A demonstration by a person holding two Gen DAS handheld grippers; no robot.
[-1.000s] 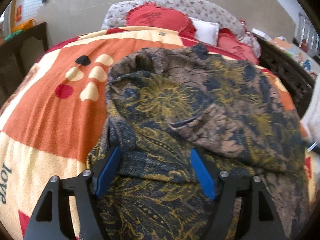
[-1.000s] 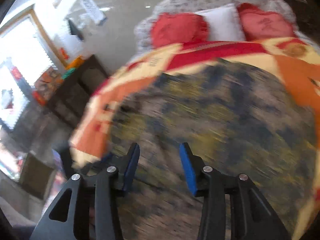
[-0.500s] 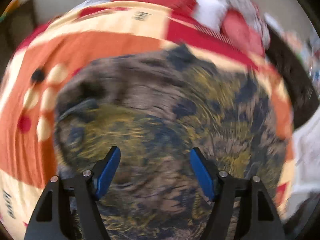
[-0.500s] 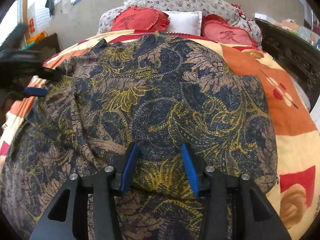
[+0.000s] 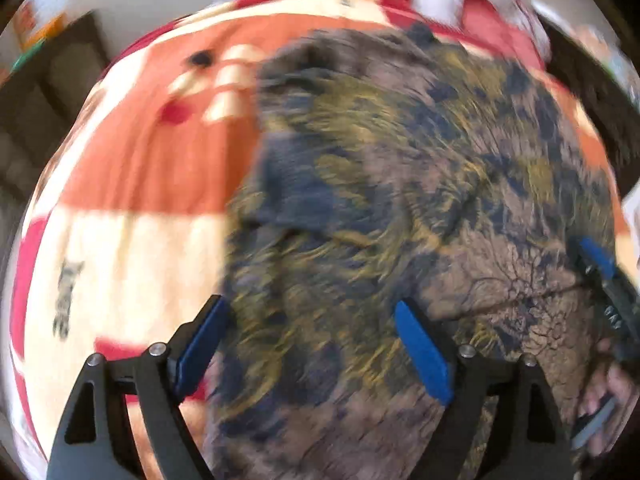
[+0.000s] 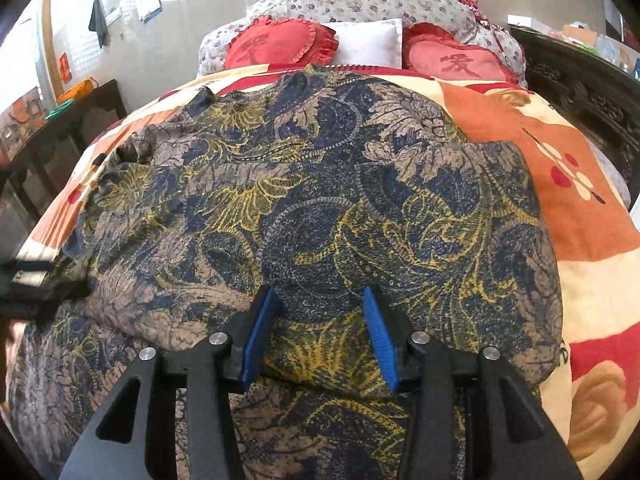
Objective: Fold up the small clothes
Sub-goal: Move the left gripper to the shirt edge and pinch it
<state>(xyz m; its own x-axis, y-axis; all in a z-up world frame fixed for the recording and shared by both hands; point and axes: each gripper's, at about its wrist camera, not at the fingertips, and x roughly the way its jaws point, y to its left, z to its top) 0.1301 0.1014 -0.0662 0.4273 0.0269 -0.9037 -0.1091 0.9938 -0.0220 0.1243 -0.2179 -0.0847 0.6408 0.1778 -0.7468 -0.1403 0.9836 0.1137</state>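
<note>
A dark blue, tan and yellow paisley garment [image 6: 320, 200] lies spread on the orange and cream blanket, with a folded layer on top; it fills the blurred left wrist view [image 5: 400, 200] too. My left gripper [image 5: 312, 340] is open over the garment's near left edge, holding nothing. My right gripper [image 6: 316, 316] is open low over the garment's near middle, its blue pads apart with cloth showing between them. The right gripper shows at the right edge of the left wrist view [image 5: 600, 280], and the left gripper shows dark at the left edge of the right wrist view [image 6: 36, 280].
The blanket [image 6: 580, 200] covers a bed. Red heart cushions [image 6: 280, 46] and a white pillow [image 6: 368, 44] sit at the head. A dark wooden bed frame [image 6: 580, 92] runs along the right, dark furniture [image 6: 60, 140] on the left.
The left gripper swung left toward the garment's left edge, its view still blurred. The right gripper settled closer over the garment. Both stayed open.
</note>
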